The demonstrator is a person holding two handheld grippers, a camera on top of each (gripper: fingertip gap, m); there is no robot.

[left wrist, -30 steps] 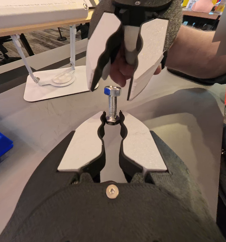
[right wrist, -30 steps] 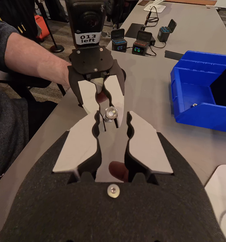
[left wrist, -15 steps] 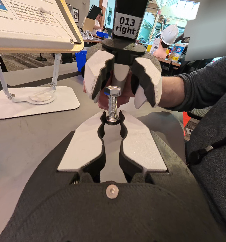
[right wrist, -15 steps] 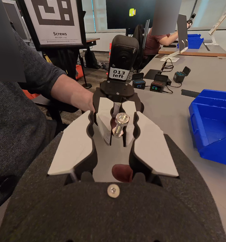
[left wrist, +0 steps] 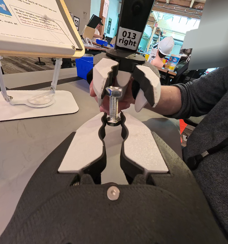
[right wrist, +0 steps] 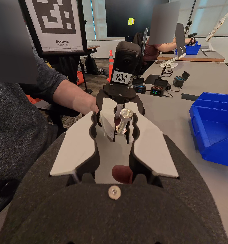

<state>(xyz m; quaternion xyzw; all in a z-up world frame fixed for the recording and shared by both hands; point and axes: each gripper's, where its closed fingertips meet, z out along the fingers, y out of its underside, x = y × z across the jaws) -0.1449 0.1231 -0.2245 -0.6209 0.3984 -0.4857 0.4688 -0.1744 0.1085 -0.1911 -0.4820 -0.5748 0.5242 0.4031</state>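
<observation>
Bolt (left wrist: pixel 113 102) of shiny metal stands upright above the grey bench, its nut (left wrist: pixel 113 120) pinched tight between the left gripper's (left wrist: pixel 113 119) tips. It looks hard, heavy and slippery; the flat-sided head gives the best hold. Right gripper (right wrist: pixel 114 118) hangs open around that head, not squeezing.

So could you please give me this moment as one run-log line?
left tool: shut on nut | bolt: upright in nut | right tool: open around bolt head

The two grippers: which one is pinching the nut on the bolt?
The left gripper, closed on the nut at the bolt's lower end. The right gripper is open around the bolt head, not gripping.
</observation>
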